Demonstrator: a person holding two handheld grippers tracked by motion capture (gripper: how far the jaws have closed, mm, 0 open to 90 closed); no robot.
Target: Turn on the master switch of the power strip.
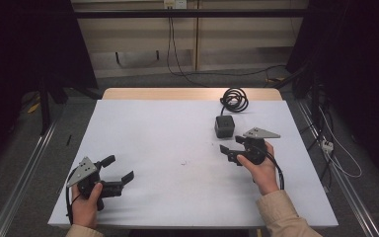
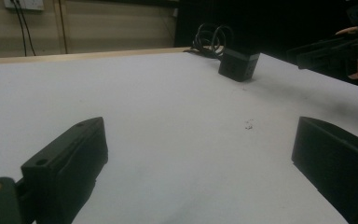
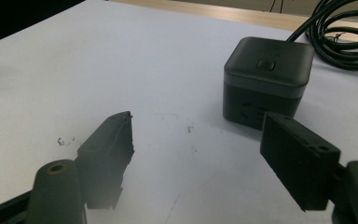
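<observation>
Nearest, at the front-left corner of the white worktop [image 1: 177, 148]: left gripper [image 1: 120, 169], held in the person's left hand [image 1: 85, 205], jaws spread wide with bare worktop between them, grey three-cornered plate on top, pointing toward the right and slightly away. Holding nothing.

Farther in, on the right side: right gripper [image 1: 232, 146], gripped by the right hand [image 1: 262, 170], beige sleeve [image 1: 281, 212] behind it, jaws likewise spread apart and empty, aimed leftward and away. Seen from the left gripper view as a dark shape at the upper right edge.

Just beyond the right gripper: small black cube [image 1: 224, 126] with rounded top edges and a button on its upper face, standing on the worktop, close to the jaws but not between them and not touched. In the right gripper view, lying ahead and toward the right-hand jaw.

Farthest, at the rear edge of the worktop: coiled black cable [image 1: 234, 100], behind the cube. Faint dark smudge [image 1: 183, 162] on the sheet between the two grippers.
</observation>
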